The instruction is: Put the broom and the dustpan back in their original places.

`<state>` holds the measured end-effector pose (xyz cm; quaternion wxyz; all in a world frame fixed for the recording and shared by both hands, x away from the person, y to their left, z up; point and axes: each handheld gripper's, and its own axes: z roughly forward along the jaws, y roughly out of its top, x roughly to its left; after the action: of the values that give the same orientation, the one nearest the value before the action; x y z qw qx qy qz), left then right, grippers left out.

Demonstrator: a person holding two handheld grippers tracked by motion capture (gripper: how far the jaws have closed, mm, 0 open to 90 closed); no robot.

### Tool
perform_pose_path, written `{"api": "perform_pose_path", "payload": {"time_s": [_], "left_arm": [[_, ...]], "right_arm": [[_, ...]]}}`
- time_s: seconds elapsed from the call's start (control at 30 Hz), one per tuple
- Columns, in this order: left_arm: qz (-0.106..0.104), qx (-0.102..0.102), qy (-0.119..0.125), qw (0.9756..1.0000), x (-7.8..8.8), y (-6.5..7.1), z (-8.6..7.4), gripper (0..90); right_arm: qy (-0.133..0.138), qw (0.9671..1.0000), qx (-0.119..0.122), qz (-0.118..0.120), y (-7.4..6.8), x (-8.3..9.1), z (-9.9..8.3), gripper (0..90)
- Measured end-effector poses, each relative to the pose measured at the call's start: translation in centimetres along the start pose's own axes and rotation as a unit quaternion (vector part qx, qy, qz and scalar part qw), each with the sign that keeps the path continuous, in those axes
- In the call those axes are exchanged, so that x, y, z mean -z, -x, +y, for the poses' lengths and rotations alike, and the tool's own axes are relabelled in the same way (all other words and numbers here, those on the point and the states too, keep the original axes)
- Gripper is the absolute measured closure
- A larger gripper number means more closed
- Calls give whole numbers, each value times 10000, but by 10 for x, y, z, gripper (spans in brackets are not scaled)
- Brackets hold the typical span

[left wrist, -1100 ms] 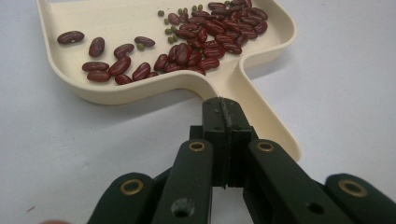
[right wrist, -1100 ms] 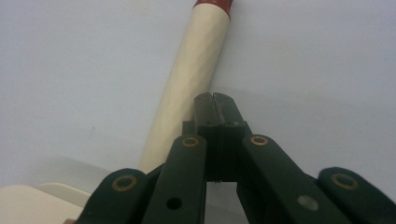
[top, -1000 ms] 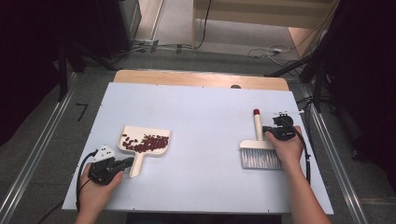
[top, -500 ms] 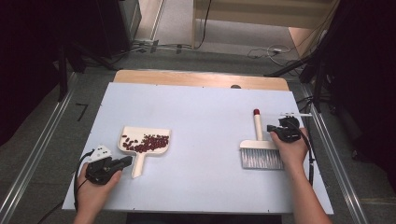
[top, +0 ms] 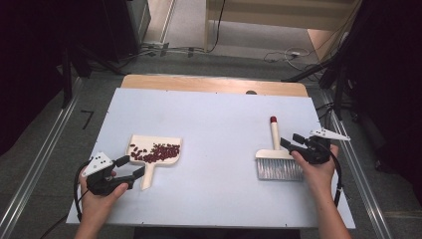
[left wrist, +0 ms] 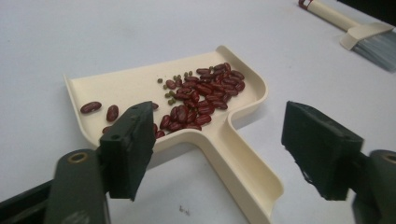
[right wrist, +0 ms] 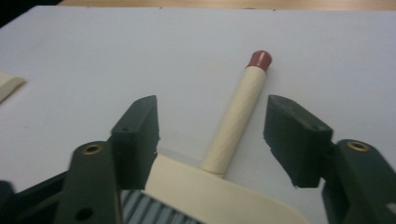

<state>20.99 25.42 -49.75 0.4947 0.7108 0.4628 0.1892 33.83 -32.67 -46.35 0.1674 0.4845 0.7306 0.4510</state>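
Note:
A cream dustpan (top: 140, 144) lies on the white table at the left, holding several red beans (top: 159, 152) and a few small green ones (left wrist: 172, 95). Its handle (left wrist: 243, 168) points toward my left gripper (top: 130, 167), which is open just short of the handle's end (left wrist: 219, 149), touching nothing. At the right lies a cream brush (top: 274, 137) with a red-capped handle (right wrist: 259, 58) and grey bristles (top: 279, 171). My right gripper (top: 291, 141) is open beside the brush head, its jaws either side of the handle's base (right wrist: 212, 135) without gripping it.
The white table top (top: 219, 124) rests on a wooden board whose far edge (top: 214, 83) shows behind it. Cables trail from both grippers. Dark stands and floor cables surround the table. A corner of the dustpan (right wrist: 7, 84) shows at the left of the right gripper view.
Both grippers have drawn back a little toward the table's outer sides, left to the left and right to the right. The dustpan and brush have not moved.

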Motion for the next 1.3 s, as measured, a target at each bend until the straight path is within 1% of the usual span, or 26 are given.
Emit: {"api": "perform_pose_path", "payload": {"time_s": [0.03, 0.1, 0.13, 0.2, 0.23, 0.3, 0.37, 0.43, 0.53, 0.67, 0.73, 0.8, 0.9, 1.0, 1.07, 1.13, 1.3], "left_arm": [[-11, 7, 28, 10000, -1, 0, 0, 194], [13, -4, 54, 10000, -1, -1, 1, 146], [0, -11, 58, 10000, -1, -1, 1, 110], [35, 1, 89, 10000, -1, -1, 2, 43], [18, 3, 127, 9999, -1, -1, 3, 18], [1, 0, 193, 9998, 1, -1, 3, 9], [-30, 31, 216, 9998, 1, -2, 2, 6], [34, 18, 249, 9997, 1, -2, 1, 0], [50, 28, 324, 9995, 2, -4, -1, 0], [33, 53, 311, 9995, 2, -6, -3, 0], [34, 82, 332, 9994, 2, -8, -4, 0], [37, 75, 375, 9993, 2, -9, -4, 0], [44, 86, 398, 9992, 4, -11, -5, 0], [77, 144, 419, 9990, 4, -14, -7, 0], [71, 187, 451, 9988, 5, -16, -7, 0], [123, 192, 439, 9988, 5, -16, -7, 0], [129, 214, 476, 9986, 6, -16, -7, 0]], "right_arm": [[28, 10000, 30, 49, -2, 2, -2, 242], [24, 9999, 102, 71, -6, 7, -8, 138], [58, 9999, 130, 68, -8, 10, -11, 106], [136, 9997, 181, 57, -11, 15, -18, 50], [166, 9997, 189, 78, -12, 17, -21, 23], [233, 9994, 201, 132, -13, 23, -26, 0], [304, 9991, 227, 197, -14, 28, -32, 0], [357, 9986, 287, 248, -15, 33, -38, 0], [423, 9980, 391, 274, -16, 41, -48, 0], [481, 9972, 469, 322, -14, 50, -58, 0], [482, 9976, 396, 311, -11, 53, -64, 0], [516, 9974, 300, 401, -9, 56, -69, 0], [483, 9973, 473, 274, -6, 60, -76, 0], [462, 9978, 335, 323, 0, 62, -81, 0], [497, 9976, 275, 386, 4, 62, -83, 0], [505, 9978, 226, 369, 5, 62, -82, 0], [463, 9980, 234, 356, 4, 59, -83, 0]]}}
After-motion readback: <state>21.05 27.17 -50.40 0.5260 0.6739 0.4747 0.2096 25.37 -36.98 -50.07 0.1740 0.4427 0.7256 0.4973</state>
